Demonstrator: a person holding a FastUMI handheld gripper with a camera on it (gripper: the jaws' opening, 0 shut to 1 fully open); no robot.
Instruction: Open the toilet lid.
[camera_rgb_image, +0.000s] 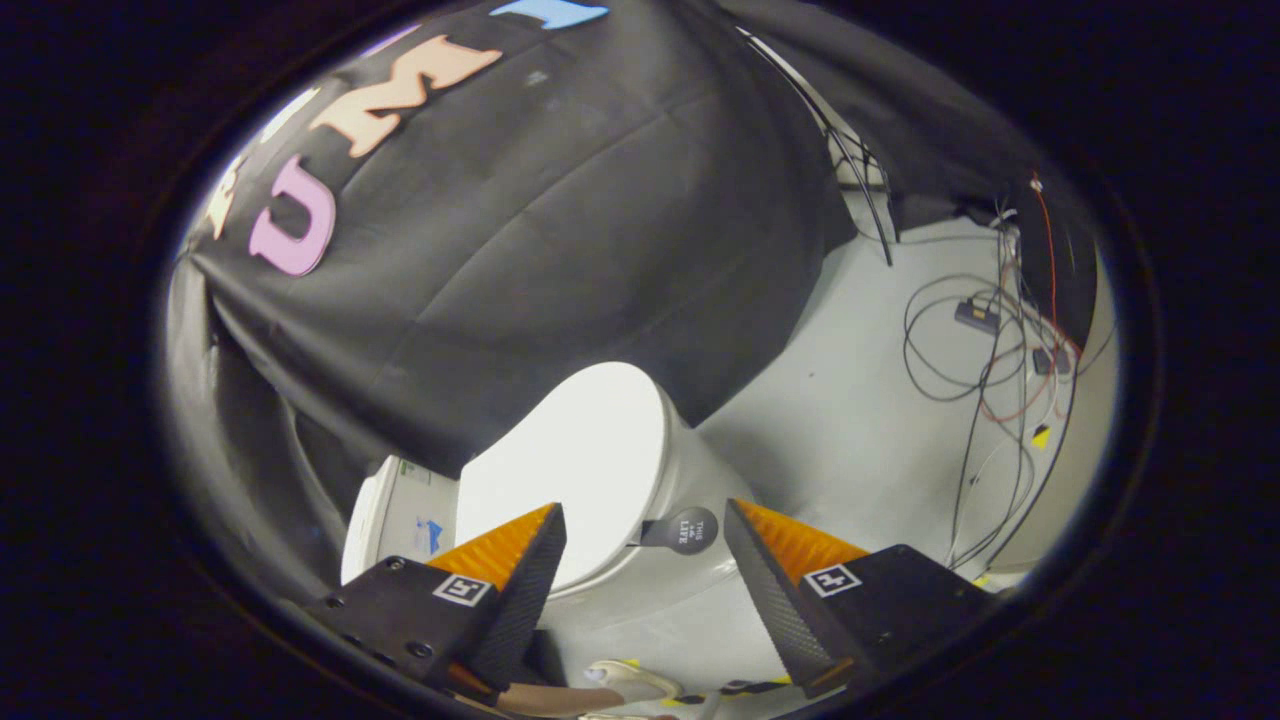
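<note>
Spread wide with nothing between them, the orange-and-black fingers of the gripper (645, 530) hover just above the white plastic toilet lid (565, 455), still closed, its round grey pull tab (690, 530) in their gap, with tangled cables (985, 370) on the pale floor (850, 400) beyond.

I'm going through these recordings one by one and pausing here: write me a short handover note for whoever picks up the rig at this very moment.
Gripper: jaws wide open, holding nothing, pointed down at the toilet.
Toilet lid: closed, lying flat on the bowl. Its front edge sits between and just beyond the fingertips.
Dark round tab: sticks out from the lid's side, between the fingers, nearer the right one. It looks like the lifting handle.
Tank: behind the lid, against the black cloth.
Done: approach only.
Left: close the jaws on the tab or lid edge, then swing the lid up toward the tank.
</note>
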